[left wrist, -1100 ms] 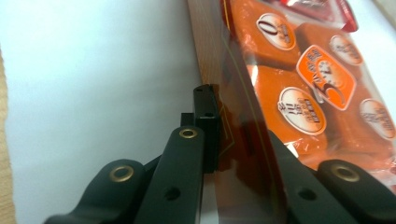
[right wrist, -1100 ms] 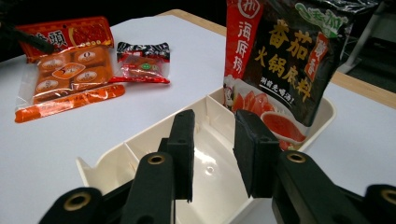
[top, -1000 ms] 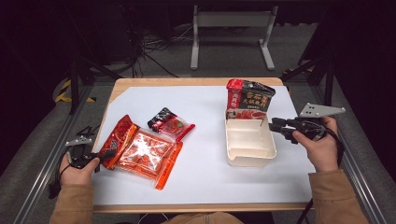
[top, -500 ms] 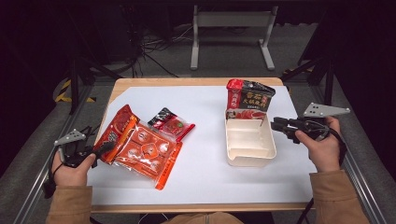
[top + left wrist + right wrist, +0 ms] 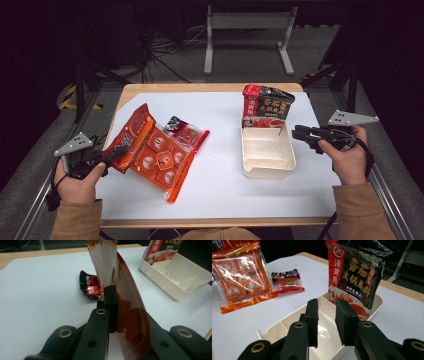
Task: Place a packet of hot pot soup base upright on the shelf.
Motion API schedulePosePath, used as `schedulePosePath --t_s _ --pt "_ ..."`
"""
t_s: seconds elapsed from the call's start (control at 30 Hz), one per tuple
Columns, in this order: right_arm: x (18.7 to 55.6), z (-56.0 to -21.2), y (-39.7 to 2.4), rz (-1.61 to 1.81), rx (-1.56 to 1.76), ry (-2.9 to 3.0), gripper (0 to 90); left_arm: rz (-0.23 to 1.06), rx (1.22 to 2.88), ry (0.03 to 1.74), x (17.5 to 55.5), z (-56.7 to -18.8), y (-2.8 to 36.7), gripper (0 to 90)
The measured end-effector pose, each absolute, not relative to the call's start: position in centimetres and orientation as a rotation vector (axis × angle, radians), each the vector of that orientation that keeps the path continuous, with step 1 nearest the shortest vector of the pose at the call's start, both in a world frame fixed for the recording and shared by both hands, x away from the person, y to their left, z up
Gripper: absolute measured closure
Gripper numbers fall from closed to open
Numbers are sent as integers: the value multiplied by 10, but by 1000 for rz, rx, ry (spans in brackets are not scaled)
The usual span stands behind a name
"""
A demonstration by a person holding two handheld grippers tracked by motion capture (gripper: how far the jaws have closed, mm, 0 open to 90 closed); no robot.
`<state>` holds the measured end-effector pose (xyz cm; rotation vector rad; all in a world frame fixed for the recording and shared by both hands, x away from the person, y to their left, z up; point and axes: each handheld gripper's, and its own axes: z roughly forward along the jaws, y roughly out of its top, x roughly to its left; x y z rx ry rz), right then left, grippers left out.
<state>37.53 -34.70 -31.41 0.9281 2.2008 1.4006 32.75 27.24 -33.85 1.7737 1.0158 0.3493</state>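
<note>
Left tool (image 5: pixel 116 151) clamped on the near-left edge of the large orange packet (image 5: pixel 155 155); packet raised at that edge, far end trailing toward the white desk (image 5: pixel 220 185) at left. Right tool (image 5: pixel 299 135) held just beside the right wall of the white tray (image 5: pixel 267 167), jaws standing a little apart with nothing between them, having just been closing slightly. One black-and-red sauce bag (image 5: pixel 267 106) already standing upright in the far compartment of the tray. Small red-and-black sachet (image 5: pixel 186 132) lying on the desk just beyond the orange packet, untouched. Judged stage: one item packed; orange packet lifted but not yet carried across to the tray; sachet remaining. Near compartments of the tray empty.
</note>
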Motion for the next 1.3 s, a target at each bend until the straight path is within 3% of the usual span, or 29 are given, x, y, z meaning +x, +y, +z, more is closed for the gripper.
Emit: schedulePosePath --t_s 0.7,1.3 --pt "373 -312 -345 1393 898 2212 736 417 1869 729 288 -285 216 900" --pt "371 -306 -330 1422 848 2232 698 409 1863 619 294 -270 197 900"
